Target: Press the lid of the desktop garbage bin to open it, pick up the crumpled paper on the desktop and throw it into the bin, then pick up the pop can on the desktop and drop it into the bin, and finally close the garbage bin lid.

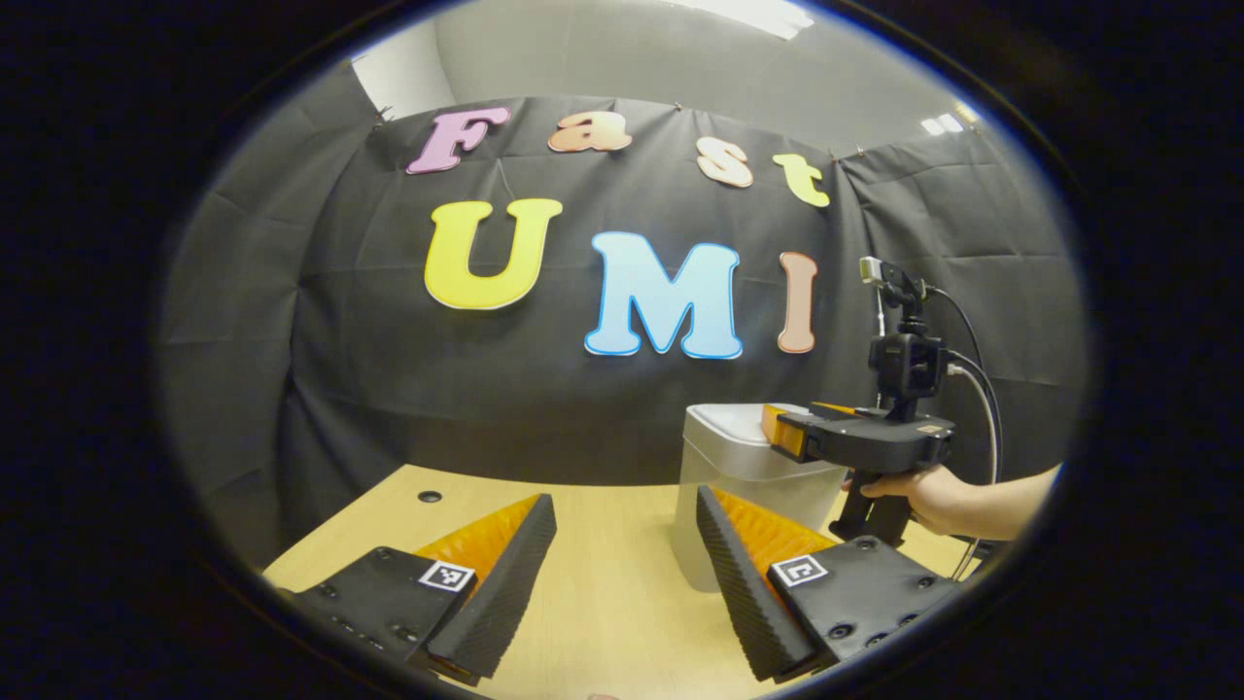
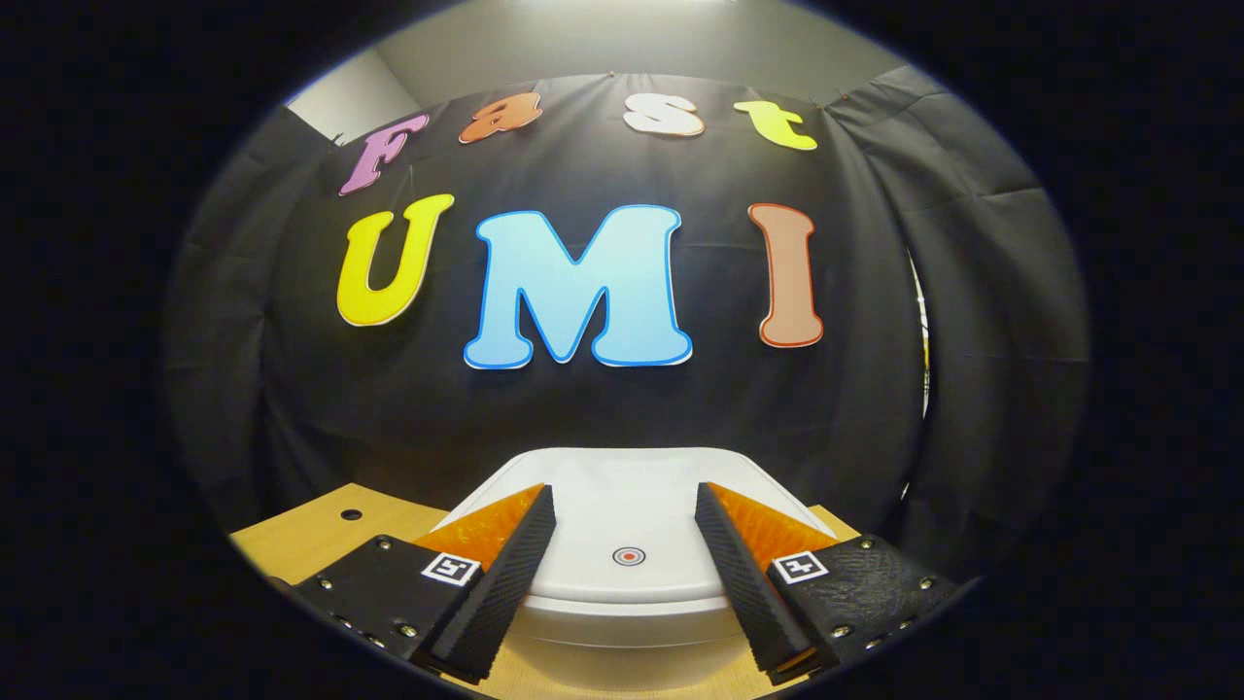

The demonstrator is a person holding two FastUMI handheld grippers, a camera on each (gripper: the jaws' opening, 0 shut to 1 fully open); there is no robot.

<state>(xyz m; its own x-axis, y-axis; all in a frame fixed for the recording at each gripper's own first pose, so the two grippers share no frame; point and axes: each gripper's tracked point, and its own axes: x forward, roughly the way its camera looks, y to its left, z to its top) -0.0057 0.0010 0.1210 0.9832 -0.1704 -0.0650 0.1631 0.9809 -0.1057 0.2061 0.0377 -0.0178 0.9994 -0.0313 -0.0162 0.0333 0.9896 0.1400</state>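
In the left gripper view, the left gripper (image 1: 627, 510) is held over the wooden table (image 1: 603, 593) with its two fingers spread wide and nothing between them. To the left, near the back edge of the table, there is a small dark hole (image 1: 429, 496). Further to the right stands the white garbage bin (image 1: 724, 486), close to the back edge, and its lid (image 1: 734, 428) is down. At the right, a hand (image 1: 918, 496) holds the right gripper (image 1: 777, 433) level over the lid, with its tips above the right part of the bin; from this side I cannot tell how its fingers stand. In the right gripper view, the right gripper (image 2: 625, 506) has its fingers spread apart and they pinch nothing. Between them the closed lid (image 2: 622, 515) shows just below, with a small round red mark (image 2: 629, 556) near its front edge. The same hole (image 2: 351, 513) shows at the left on the table (image 2: 292, 544).
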